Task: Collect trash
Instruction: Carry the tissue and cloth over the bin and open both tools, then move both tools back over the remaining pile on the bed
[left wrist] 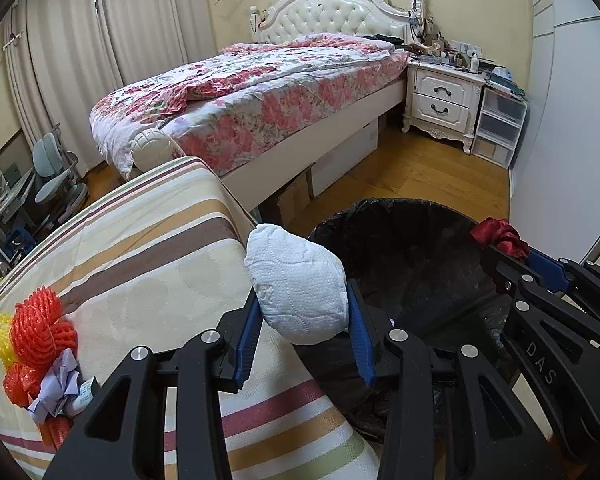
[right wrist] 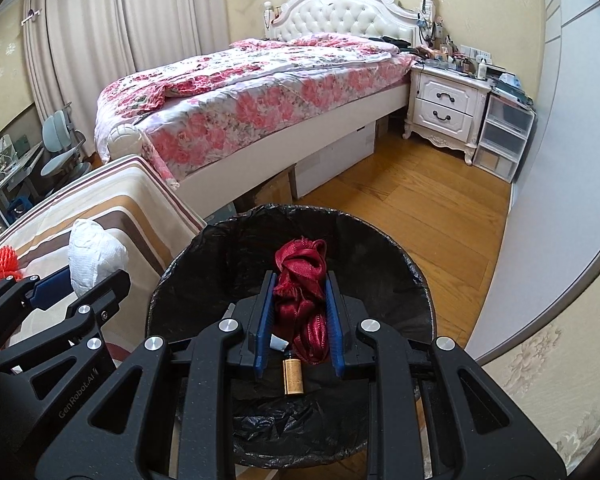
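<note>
- Your left tool (left wrist: 306, 312) is closed on a crumpled white tissue wad (left wrist: 298, 284); both blue pads press its sides and most of the wad stands out past the fingertips.
- The wad hangs at the edge of the striped counter (left wrist: 140, 240), right beside the rim of the trash bin (left wrist: 412, 248), not yet over the bin's opening as far as the left wrist view shows.
- Your right tool (right wrist: 300, 300) is clamped on a bunched dark red cloth (right wrist: 302, 276); the cloth fills the narrow gap between the pads and spills out ahead of them.
- The red cloth is held above the open mouth of the trash bin (right wrist: 380, 240), which is lined with a black bag.
- Inside the bin, below the right tool, lies a small brown bottle (right wrist: 293, 376) with a scrap of white paper (right wrist: 278, 343) just beside it.
- Left on the counter, well apart from the bin: red mesh netting (left wrist: 40, 328), yellow mesh netting (left wrist: 2, 336) touching it, and a crumpled pale purple paper (left wrist: 58, 392) against the red netting.
- Beyond the counter: a bed (left wrist: 260, 92) with floral bedding, a white nightstand (left wrist: 444, 100) and the wood floor (right wrist: 420, 200).
</note>
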`<state>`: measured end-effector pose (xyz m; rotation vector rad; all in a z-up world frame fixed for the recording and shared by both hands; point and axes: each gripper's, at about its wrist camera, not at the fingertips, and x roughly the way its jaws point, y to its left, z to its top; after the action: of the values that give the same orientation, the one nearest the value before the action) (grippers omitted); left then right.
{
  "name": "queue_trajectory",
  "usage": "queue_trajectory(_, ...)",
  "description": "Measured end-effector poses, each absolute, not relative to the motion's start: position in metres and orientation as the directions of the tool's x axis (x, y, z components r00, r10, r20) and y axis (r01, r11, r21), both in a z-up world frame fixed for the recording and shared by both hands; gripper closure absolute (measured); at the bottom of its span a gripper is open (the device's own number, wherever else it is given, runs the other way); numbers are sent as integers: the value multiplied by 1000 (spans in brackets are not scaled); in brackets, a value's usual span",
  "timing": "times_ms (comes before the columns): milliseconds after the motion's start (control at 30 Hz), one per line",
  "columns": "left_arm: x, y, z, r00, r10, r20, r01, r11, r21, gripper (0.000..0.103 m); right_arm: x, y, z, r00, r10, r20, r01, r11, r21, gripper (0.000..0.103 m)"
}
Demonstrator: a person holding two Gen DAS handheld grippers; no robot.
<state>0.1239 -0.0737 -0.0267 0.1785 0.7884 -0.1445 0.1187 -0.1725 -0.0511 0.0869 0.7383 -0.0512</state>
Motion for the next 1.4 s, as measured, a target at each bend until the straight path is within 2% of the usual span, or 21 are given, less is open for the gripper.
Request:
queue_trajectory(233, 127, -76, -30, 693, -62, -719, 194, 975, 103, 59, 122, -177, -53, 735, -22, -678, 93, 993, 69, 79)
queue_trajectory(300, 127, -75, -29, 695, -63, -717, 194, 976, 103, 53, 122, -179, -54, 736, -24, -677, 99, 993, 72, 78)
queue_trajectory(333, 127, -75, -29, 698, -62, -713, 191, 976, 102, 46, 122, -180, -54, 735, -25, -678, 101, 992, 74, 78)
queue_trajectory(400, 125, -75, -27, 704, -63, -707, 188, 977, 100, 41, 121, -181, -54, 735, -29, -677, 109, 991, 77, 71)
queue_trajectory(533, 124, -73, -26, 708, -61, -703, 184, 978, 100, 31, 119, -184, -53, 738, -40, -673, 123, 989, 77, 68)
queue_trajectory(867, 117, -63, -22, 712, -55, -700, 166, 982, 91, 30, 112, -183, -51, 741, -57, -669, 146, 986, 78, 59)
queue_trajectory(1400, 84, -7, -12, 716, 7, -698, 67, 995, 79, 30, 95, -139, -49, 729, 6, -684, 68, 994, 82, 57)
